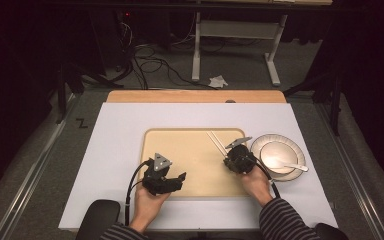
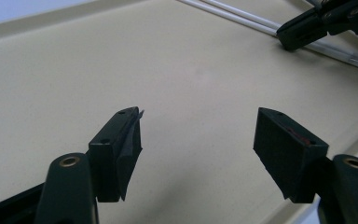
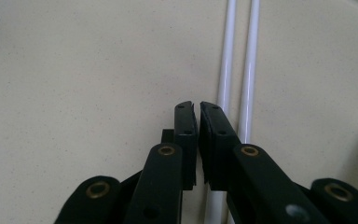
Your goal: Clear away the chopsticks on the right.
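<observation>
Two white chopsticks lie side by side on the right part of a beige tray. My right gripper is at their near end. In the right gripper view its jaws are shut with nothing between them, and the chopsticks run just right of the tips, passing under the right jaw. My left gripper hovers over the tray's near left part, open and empty. In the left gripper view the right gripper rests by the chopsticks.
A white plate holding a bowl and a white spoon sits right of the tray. The tray lies on a white board over a wooden table. Cables and a desk frame are on the floor beyond.
</observation>
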`<state>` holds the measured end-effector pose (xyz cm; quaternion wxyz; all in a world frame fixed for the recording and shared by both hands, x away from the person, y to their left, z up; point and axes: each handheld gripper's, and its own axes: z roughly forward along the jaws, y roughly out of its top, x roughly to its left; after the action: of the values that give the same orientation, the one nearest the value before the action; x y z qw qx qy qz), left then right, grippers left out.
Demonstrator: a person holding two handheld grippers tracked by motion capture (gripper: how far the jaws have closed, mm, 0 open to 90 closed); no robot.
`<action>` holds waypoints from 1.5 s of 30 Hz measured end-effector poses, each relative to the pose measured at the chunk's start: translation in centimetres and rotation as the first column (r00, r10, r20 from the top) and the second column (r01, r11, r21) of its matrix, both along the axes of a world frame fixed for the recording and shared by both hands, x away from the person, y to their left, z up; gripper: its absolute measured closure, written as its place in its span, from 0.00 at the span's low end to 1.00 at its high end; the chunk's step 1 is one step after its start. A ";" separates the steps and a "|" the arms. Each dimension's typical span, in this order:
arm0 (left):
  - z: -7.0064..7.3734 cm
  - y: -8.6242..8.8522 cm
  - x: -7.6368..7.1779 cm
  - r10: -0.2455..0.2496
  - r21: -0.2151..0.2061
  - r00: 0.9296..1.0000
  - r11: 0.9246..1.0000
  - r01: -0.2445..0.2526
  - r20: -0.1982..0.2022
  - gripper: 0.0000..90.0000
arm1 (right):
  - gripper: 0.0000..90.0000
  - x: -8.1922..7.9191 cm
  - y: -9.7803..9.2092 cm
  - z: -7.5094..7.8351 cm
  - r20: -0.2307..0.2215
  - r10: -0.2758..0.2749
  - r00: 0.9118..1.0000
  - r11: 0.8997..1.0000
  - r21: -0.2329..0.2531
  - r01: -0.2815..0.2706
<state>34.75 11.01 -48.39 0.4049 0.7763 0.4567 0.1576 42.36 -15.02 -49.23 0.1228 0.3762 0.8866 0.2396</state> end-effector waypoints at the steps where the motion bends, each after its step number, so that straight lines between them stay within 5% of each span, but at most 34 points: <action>1: 0.0 0.1 0.0 0.003 -0.001 1.000 1.000 -0.003 0.002 0.36 | 0.97 0.1 0.0 0.0 0.000 -0.007 1.000 1.000 0.001 0.007; 27: -0.4 1.7 -1.6 0.080 0.023 0.997 0.997 -0.080 -0.015 0.34 | 0.81 1.1 -1.1 0.0 0.014 -0.037 0.999 0.999 -0.001 0.037; 45: -0.9 1.3 -1.7 0.057 0.040 0.998 0.998 -0.057 0.000 0.34 | 0.76 0.6 -1.6 0.7 0.035 -0.003 0.999 0.998 0.062 0.001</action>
<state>33.03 12.36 -49.24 0.3845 0.7709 0.4757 0.1777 42.95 -16.63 -48.48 0.1268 0.3763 0.8761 0.2735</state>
